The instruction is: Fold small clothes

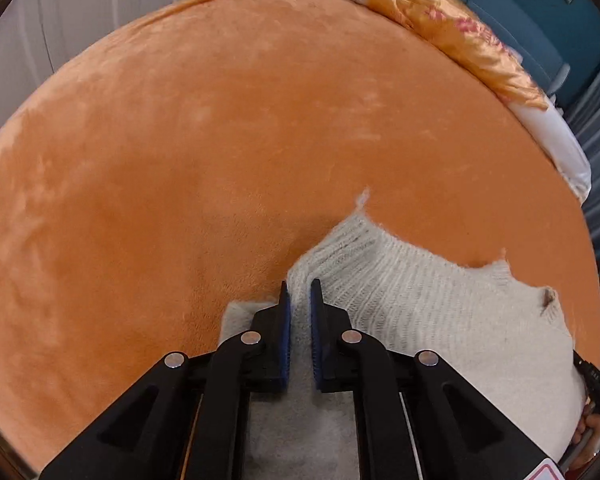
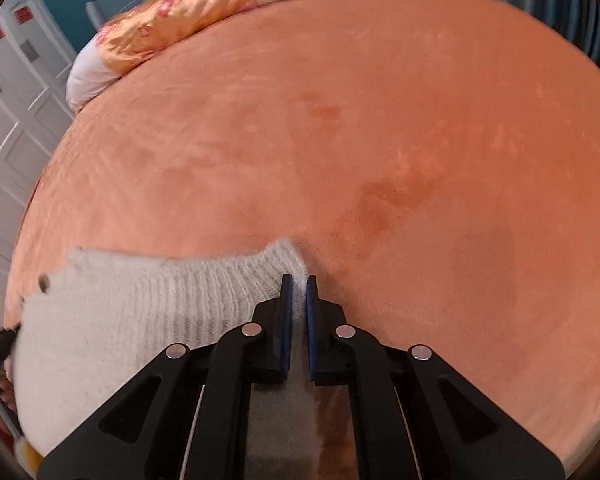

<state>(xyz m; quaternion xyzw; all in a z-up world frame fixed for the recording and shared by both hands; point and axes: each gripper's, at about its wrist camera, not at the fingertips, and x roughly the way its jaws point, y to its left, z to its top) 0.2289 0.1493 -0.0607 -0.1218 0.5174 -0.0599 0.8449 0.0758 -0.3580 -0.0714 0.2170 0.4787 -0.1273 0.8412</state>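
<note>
A small white knitted garment (image 1: 420, 304) lies on an orange plush bedspread (image 1: 220, 140). In the left wrist view my left gripper (image 1: 299, 292) is shut on the garment's ribbed left edge, with knit fabric pinched between the blue pads. In the right wrist view the same white knitted garment (image 2: 140, 312) stretches off to the left, and my right gripper (image 2: 299, 286) is shut on its ribbed right corner. The cloth spans between the two grippers. A person's hand (image 1: 588, 432) shows at the lower right edge of the left wrist view.
The orange bedspread (image 2: 380, 140) spreads wide ahead of both grippers. A gold floral pillow (image 1: 460, 36) and white bedding (image 1: 556, 140) lie along the far edge. White panelled doors (image 2: 8, 128) stand at the left in the right wrist view, with a teal wall behind.
</note>
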